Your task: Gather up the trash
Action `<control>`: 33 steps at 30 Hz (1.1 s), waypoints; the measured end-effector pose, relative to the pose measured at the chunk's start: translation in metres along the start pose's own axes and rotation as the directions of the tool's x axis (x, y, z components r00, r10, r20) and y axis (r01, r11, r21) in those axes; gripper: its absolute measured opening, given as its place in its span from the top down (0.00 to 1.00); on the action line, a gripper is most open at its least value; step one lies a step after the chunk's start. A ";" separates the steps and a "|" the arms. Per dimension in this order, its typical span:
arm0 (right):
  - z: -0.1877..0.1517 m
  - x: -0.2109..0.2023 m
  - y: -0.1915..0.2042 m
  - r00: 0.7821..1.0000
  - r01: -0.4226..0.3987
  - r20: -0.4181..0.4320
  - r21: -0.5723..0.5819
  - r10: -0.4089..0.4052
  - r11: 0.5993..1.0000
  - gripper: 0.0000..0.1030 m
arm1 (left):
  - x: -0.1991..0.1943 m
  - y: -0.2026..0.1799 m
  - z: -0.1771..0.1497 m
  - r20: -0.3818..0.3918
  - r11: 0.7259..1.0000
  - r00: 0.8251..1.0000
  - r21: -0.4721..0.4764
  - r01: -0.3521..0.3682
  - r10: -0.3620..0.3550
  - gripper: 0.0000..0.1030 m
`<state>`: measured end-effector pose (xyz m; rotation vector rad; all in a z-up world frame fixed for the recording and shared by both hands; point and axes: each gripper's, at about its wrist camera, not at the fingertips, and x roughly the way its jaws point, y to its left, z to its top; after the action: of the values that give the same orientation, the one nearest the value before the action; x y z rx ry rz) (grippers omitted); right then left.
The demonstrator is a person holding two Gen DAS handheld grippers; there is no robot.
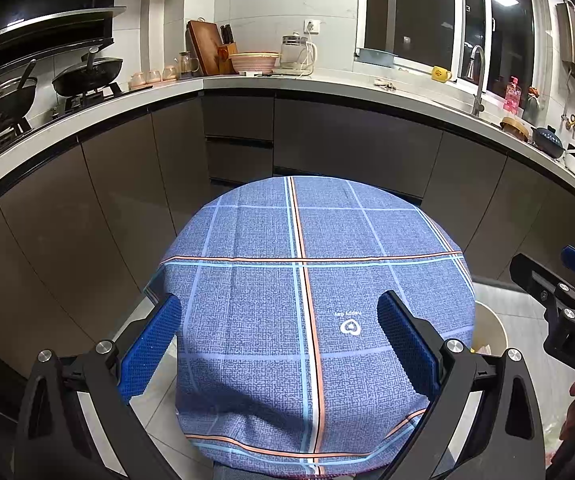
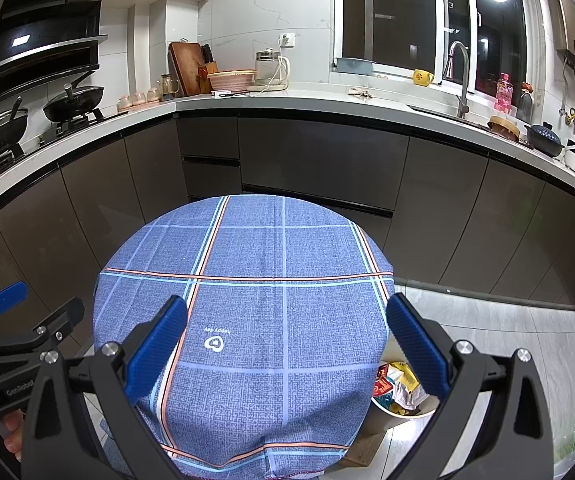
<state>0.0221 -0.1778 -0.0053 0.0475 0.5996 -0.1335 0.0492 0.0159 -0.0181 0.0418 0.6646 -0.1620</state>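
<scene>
Fingers of the left gripper (image 1: 279, 344) stand wide apart with nothing between them, hovering above the blue plaid tablecloth (image 1: 311, 280) on the small round table; the right gripper (image 2: 287, 344) is spread just as wide and equally empty. Both seem held level over the cloth because no litter shows on it. The trash, crumpled colourful snack wrappers (image 2: 401, 388), lies in the pale round waste bin (image 2: 379, 410) on the grey tiled floor (image 2: 487, 332), just beside the table on the right, so the collecting looks largely done.
</scene>
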 end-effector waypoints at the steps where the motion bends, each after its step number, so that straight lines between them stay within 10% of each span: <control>1: 0.000 0.000 0.000 1.000 0.000 0.000 -0.001 0.000 1.000 0.03 | 0.000 0.000 0.000 0.000 1.000 1.000 0.000 0.000 0.000 0.08; 33: -0.001 0.001 0.000 1.000 0.003 -0.005 0.002 -0.003 1.000 0.03 | 0.003 0.000 0.004 0.004 1.000 1.000 0.010 0.006 -0.006 0.08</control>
<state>0.0224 -0.1778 -0.0063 0.0494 0.6040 -0.1369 0.0539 0.0146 -0.0170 0.0494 0.6596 -0.1712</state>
